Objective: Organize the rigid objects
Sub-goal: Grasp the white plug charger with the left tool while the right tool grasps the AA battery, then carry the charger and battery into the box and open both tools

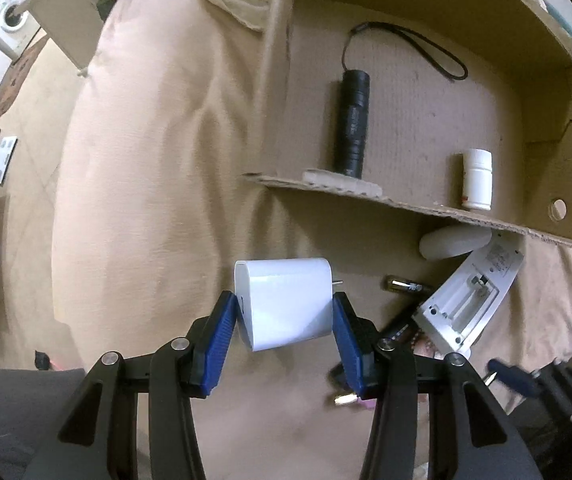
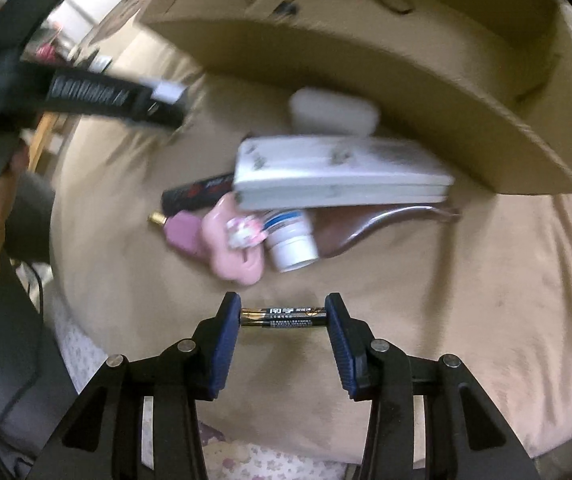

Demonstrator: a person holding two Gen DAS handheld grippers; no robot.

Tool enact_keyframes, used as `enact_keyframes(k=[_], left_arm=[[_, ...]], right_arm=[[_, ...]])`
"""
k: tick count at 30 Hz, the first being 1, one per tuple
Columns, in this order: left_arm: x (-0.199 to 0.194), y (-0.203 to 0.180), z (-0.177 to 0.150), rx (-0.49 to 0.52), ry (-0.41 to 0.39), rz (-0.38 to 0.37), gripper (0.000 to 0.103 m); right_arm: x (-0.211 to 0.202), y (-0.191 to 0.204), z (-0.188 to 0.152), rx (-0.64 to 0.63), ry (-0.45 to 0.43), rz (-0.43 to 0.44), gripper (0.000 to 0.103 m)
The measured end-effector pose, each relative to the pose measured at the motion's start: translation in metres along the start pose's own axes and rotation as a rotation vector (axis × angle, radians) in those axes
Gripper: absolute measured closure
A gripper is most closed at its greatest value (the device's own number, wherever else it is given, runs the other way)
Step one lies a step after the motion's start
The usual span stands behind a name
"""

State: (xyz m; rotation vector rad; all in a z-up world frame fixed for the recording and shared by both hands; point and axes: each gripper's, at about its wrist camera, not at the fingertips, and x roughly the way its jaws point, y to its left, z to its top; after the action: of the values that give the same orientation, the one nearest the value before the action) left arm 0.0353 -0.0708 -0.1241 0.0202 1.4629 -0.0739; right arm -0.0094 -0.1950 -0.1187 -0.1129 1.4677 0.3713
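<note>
Two handheld grippers over a tan bedspread, each clamping one object.

The left gripper (image 1: pixel 284 312), level and pointing forward, pinches a white charger block (image 1: pixel 284 304) by its ends; the cardboard box (image 1: pixel 405 204) holding a black flashlight (image 1: pixel 353 124) lies toward 1 o'clock. The right gripper (image 2: pixel 284 318), tilted downward, grips a battery (image 2: pixel 284 316) end to end, with the clutter pile at 12 o'clock.
</note>
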Motion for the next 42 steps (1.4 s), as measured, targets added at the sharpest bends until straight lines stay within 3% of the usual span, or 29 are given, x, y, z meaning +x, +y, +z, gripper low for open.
enact_keyframes(k=[11,19,24,32,42], left_arm=[[-0.061,-0.013,-0.026,0.086,-0.137,-0.011,0.058],[-0.109,0.004,0.018,0.146,-0.283,-0.012,0.058],[-0.110,0.000,0.043,0.188,-0.279,-0.002,0.058],[-0.095,-0.020,0.076,0.221,-0.252,-0.002,0.058],[-0.051,-0.033,0.092,0.253,-0.240,0.031,0.058]], right_arm=[[-0.068,-0.051,-0.001,0.145,-0.210,0.027,0.057],[-0.103,-0.062,0.016,0.233,-0.408,0.023,0.057],[-0.113,-0.069,0.035,0.269,-0.489,0.022,0.057],[-0.107,-0.088,0.068,0.276,-0.505,-0.014,0.057],[-0.068,-0.094,0.089,0.307,-0.380,0.002,0.057]])
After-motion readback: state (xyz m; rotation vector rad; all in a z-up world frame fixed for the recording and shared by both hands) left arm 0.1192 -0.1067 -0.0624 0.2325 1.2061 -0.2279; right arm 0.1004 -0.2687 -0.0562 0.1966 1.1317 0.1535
